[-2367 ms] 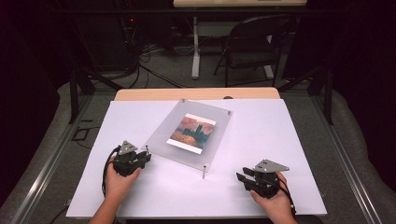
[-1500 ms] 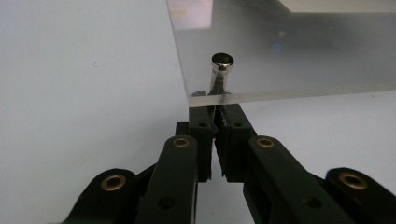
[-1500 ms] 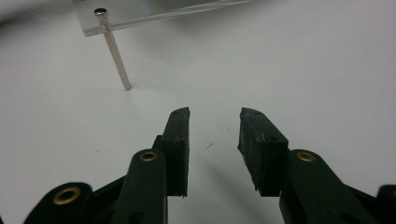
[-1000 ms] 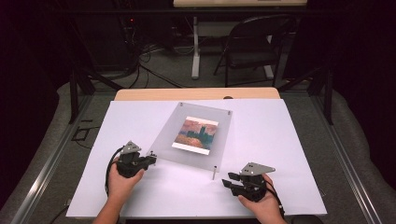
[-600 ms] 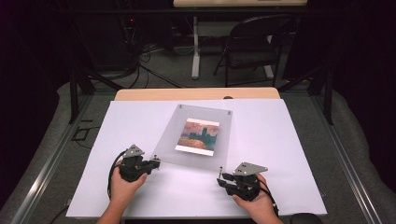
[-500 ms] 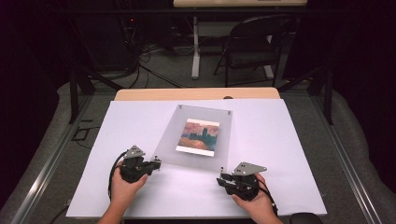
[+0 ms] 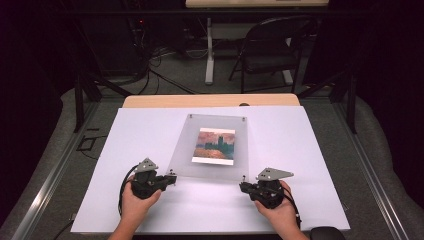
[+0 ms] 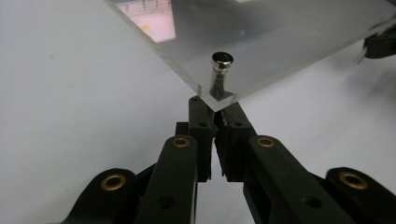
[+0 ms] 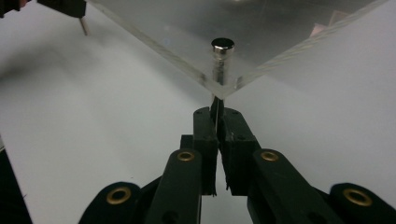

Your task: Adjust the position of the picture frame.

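Observation:
A clear acrylic panel (image 7: 182,150) with a small landscape picture (image 7: 215,145) in its middle lies on the white table top (image 7: 305,150). A metal post (image 8: 221,70) stands at each corner. My left gripper (image 7: 172,178) sits at the near-left corner, its jaws shut together right under that corner (image 8: 215,109). My right gripper (image 7: 242,186) is at the near-right corner. Its jaws have just been closing and now pinch the thin pin below the post (image 9: 222,56), shut on it (image 9: 217,114).
The white sheet reaches well beyond the panel on both sides. A strip of wooden table edge (image 7: 210,101) shows at the far side. Behind it stand a folding chair (image 7: 270,45) and a table leg with cables on the floor.
The panel has swung from a slant to nearly square with the table. The right gripper has moved left to the near-right corner and closed; the left gripper has come slightly nearer with its corner.

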### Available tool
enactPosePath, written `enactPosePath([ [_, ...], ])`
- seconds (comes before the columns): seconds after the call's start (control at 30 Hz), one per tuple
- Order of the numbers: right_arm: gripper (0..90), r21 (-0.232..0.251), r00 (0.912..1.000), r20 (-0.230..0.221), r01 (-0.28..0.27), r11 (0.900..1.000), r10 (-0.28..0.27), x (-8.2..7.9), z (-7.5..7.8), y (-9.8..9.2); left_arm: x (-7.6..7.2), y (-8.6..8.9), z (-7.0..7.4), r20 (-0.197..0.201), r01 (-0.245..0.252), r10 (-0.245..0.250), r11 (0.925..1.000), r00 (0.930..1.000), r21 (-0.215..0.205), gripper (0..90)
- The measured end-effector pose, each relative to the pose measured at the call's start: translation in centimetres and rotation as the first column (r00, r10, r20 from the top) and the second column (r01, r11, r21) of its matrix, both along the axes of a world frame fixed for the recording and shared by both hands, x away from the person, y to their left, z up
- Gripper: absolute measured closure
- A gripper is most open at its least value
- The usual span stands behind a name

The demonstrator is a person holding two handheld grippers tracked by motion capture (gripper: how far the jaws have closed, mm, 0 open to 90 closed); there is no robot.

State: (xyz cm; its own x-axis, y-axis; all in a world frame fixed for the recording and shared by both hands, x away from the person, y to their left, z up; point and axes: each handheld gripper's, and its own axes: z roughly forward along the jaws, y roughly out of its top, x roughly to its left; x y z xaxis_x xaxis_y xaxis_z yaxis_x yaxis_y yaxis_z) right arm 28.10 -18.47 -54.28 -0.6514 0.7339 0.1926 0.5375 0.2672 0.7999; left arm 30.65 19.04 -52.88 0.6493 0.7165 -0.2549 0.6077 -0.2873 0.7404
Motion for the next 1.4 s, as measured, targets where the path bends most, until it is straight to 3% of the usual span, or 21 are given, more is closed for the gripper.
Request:
enactPosePath([
  [0.07, 85.2, 0.009, 0.9991, 0.009, 0.040, 0.999, -0.040, 0.8, 0.3, -0.9, 0.1, -0.5, 0.2, 0.003, 0.014, -0.014, 0.9999, 0.9999, -0.009, 85.3],
  [0.2, 85.2, 0.017, 0.9974, 0.012, 0.071, 0.997, -0.072, 1.8, 0.6, -1.5, 0.8, -1.2, 0.5, 0.002, 0.014, -0.014, 0.9996, 0.9999, -0.024, 85.3],
  [0.43, 85.1, 0.008, 0.9973, 0.004, 0.073, 0.997, -0.073, 4.1, 0.9, -1.0, 2.4, -1.0, 0.6, -0.001, -0.033, 0.033, 0.9990, 0.9995, -0.030, 85.2],
  [0.67, 85.1, -0.001, 0.9965, -0.008, 0.083, 0.997, -0.083, 5.4, 0.8, -0.4, 3.9, -0.9, 0.3, -0.009, -0.067, 0.066, 0.9975, 0.9977, -0.025, 85.1],
  [0.87, 85.3, -0.011, 0.9948, 0.006, 0.102, 0.995, -0.102, 5.2, 0.2, -0.5, 4.0, -1.2, -0.4, -0.011, -0.057, 0.057, 0.9982, 0.9983, -0.017, 84.9],
  [1.4, 84.9, -0.043, 0.9942, -0.036, 0.100, 0.994, -0.101, 5.4, -1.3, -0.7, 4.0, -1.7, -1.7, -0.024, -0.036, 0.037, 0.9988, 0.9990, 0.033, 84.4],
])
